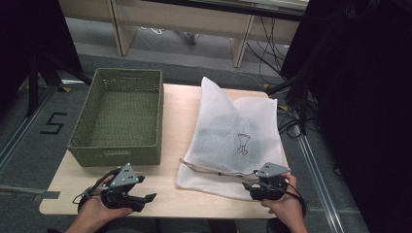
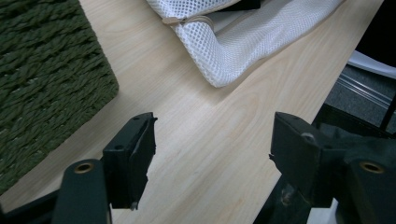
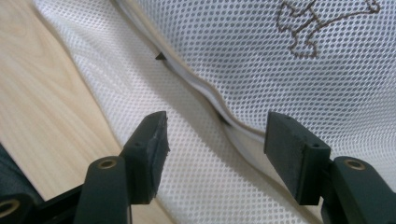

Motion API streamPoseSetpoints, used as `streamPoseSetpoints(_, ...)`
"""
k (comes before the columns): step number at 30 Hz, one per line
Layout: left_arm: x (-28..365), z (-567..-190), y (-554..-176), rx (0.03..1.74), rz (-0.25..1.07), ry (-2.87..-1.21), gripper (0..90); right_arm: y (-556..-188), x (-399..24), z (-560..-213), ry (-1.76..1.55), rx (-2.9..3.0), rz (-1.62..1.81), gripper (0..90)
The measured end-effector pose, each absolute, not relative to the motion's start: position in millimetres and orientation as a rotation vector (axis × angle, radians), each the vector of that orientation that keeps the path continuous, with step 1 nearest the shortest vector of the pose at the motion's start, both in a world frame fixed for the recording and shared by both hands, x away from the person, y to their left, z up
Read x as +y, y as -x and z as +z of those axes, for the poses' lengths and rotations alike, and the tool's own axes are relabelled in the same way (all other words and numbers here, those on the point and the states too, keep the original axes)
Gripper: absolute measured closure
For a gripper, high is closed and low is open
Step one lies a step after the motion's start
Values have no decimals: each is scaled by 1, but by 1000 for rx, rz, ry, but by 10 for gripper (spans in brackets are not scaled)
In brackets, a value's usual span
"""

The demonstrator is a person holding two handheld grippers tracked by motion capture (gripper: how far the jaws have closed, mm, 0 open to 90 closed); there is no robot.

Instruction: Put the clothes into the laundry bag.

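- The light wooden counter [image 1: 177, 121] carries a green woven basket [image 1: 119, 116] at its left side and a white mesh bag [image 1: 233, 136] at its right.
- The mesh bag lies flat, dark contents showing through, with a small bone emblem [image 1: 242, 143] on it and its near edge by the counter's front.
- The right claw [image 3: 212, 140] hangs over that near edge, jaws apart, nothing gripped.
- The left claw [image 2: 212, 154] stands apart over bare wood just in front of the basket.
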State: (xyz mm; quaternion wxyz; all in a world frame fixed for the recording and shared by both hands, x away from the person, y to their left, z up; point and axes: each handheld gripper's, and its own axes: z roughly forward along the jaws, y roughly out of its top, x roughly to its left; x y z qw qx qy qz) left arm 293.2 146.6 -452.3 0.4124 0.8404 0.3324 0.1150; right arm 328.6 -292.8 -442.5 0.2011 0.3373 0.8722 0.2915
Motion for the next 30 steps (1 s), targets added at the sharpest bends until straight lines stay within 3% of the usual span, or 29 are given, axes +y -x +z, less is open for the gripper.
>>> streamPoseSetpoints(10, 160, -452, -284, 867, 305, -2055, 247, -318, -295, -449, -915, 2450, 814, 394)
streamPoseSetpoints(30, 159, -454, -284, 858, 308, -2073, 246, -318, -296, -452, -919, 2460, 821, 386)
